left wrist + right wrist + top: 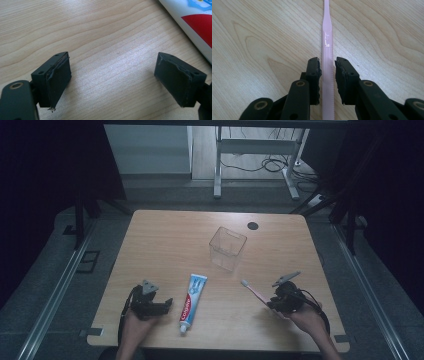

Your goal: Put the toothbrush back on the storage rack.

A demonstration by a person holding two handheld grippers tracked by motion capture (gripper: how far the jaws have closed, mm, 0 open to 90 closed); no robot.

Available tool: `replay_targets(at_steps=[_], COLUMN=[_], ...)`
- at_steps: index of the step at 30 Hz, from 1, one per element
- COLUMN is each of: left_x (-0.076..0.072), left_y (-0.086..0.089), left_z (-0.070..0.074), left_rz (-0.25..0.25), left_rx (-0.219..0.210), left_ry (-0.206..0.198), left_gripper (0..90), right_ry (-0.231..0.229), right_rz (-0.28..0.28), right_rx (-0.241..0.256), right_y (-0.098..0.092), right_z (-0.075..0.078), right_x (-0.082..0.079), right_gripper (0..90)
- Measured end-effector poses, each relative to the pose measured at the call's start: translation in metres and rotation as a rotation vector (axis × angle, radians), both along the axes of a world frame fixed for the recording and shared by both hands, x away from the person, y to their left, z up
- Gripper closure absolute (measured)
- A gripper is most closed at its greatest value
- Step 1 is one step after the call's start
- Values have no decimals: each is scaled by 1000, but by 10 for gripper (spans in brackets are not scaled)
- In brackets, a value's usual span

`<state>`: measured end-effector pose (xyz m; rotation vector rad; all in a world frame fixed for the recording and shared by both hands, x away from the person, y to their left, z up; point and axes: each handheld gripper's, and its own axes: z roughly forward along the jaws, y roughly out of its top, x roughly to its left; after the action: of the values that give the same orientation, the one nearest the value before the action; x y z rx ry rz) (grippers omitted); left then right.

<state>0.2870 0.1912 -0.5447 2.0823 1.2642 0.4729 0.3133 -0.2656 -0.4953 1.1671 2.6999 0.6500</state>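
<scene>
Wood-grain surface (pixel 150 245) is being worked over: pink toothbrush (pixel 327 65), likely light, stiff and slick, is being closely bracketed low on its handle by right gripper (pixel 327 72) fingers, while left gripper (pixel 112 75) fingers are being held spread beside toothpaste tube (pixel 192 301).

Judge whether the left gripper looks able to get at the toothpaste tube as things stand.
Probably yes. The left gripper sits open on the table right beside the toothpaste tube, with bare wood between them. The tube's edge already shows just past its jaws.
</scene>
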Motion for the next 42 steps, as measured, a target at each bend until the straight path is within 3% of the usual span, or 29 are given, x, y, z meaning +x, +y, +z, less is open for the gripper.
replay_targets(at_steps=[10, 30, 42], left_x=[0, 0, 0], left_y=[0, 0, 0], left_z=[0, 0, 0], left_rz=[1, 3, 3], left_rx=[-1, -1, -2], left_ry=[0, 2, 2], left_gripper=[137, 137, 137], right_ry=[69, 162, 174], right_rz=[30, 68, 69], right_rx=[-63, -217, -261], right_y=[12, 41, 47], right_z=[0, -4, -3], right_x=[14, 40, 43], right_gripper=[742, 759, 780])
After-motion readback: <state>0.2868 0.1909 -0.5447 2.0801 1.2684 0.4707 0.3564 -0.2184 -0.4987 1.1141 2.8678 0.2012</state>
